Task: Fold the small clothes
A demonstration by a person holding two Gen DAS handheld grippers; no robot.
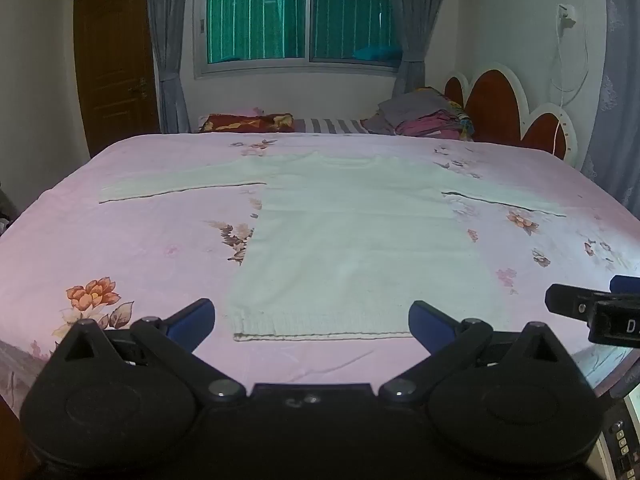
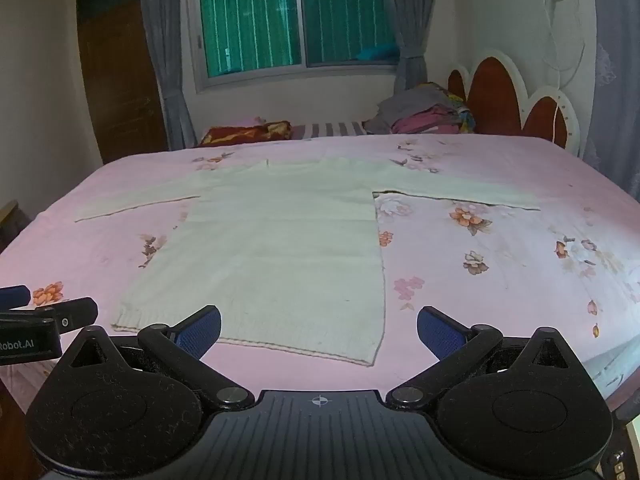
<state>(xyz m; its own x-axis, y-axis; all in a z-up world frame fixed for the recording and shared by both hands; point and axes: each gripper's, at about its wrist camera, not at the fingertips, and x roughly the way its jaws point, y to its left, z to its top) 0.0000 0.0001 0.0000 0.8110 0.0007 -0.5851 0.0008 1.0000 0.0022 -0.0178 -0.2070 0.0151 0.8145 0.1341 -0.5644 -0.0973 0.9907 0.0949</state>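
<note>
Left wrist view: I see the pale knitted long-sleeved sweater (image 1: 352, 240) flat on the pink floral bedsheet (image 1: 140, 240), hem near the bed's near edge. Left gripper (image 1: 312, 324) and right gripper (image 2: 319, 332) spread wide, pinching nothing. Bare sheet flanks both sleeves.

We see a dim room in both views, with a cool, slightly purple cast. The window (image 1: 296, 16) at twelve o'clock glows green but throws no strong beam. Light on the bed (image 1: 120, 240) is soft and even; the sweater (image 1: 352, 240) casts only thin shadows along its edges. Fisheye bending curves the walls, and dark vignetting fills the corners. Focus is soft and grainy throughout, without glare.
</note>
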